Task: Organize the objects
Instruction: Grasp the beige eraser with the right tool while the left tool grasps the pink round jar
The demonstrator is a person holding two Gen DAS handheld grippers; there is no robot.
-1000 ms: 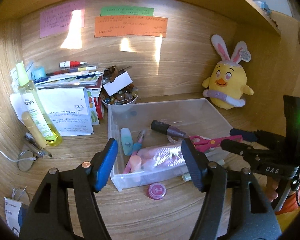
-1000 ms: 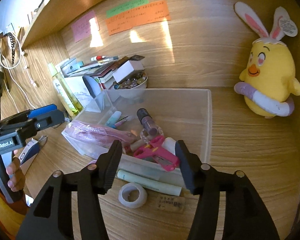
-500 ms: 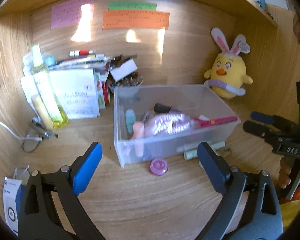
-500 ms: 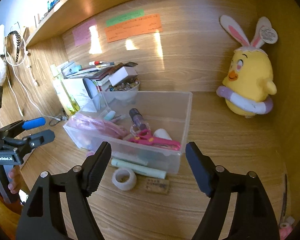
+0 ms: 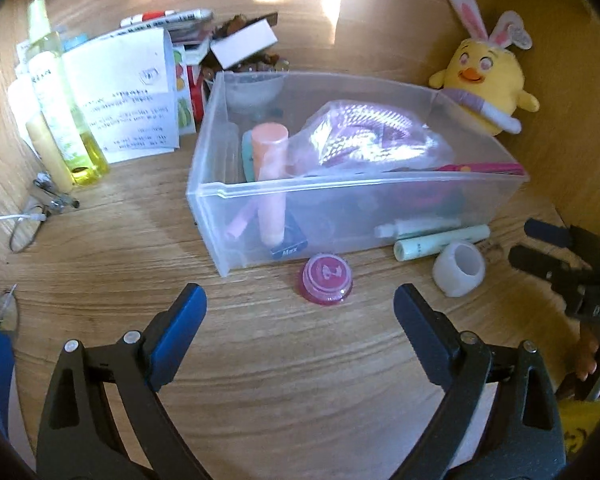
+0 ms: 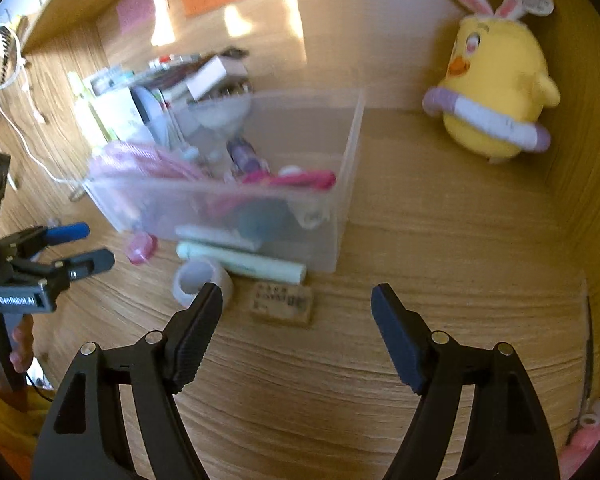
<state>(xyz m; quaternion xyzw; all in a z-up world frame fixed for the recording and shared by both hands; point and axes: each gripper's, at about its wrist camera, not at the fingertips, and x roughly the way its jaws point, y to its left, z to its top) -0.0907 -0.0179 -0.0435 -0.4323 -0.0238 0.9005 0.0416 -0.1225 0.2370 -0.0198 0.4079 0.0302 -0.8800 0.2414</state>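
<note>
Grippers hung spread over a wooden desk (image 5: 100,248), neither one grasping anything. From the left wrist view, the left gripper (image 5: 300,312) had its jaws released wide, a small pink jar (image 5: 327,278) sitting on the wood just ahead at 12 o'clock, between the fingertips and the clear plastic bin (image 5: 380,208). The bin held a peach tube (image 5: 270,184) standing tilted against the near wall, a shiny pink packet (image 5: 360,136) and pink scissors (image 5: 484,168) lying along the right side — other contents were too blurred through the plastic to name. A pale green tube (image 5: 440,240) lay against the bin's front wall at 1 o'clock, with a white tape roll (image 5: 460,268) just beside it. At 10 o'clock stood a yellow spray bottle (image 5: 60,112) next to a white leaflet (image 5: 128,92); a yellow chick plush (image 5: 488,80) with rabbit ears sat at 2 o'clock.

From the right wrist view, the right gripper (image 6: 296,304) was likewise released, its jaws well apart over bare wood. A small cork-coloured block (image 6: 282,304) with printed text lay at 12 o'clock — just short of the green tube and the bin. The tape roll rested near the left fingertip (image 6: 204,320) at 11 o'clock.
</note>
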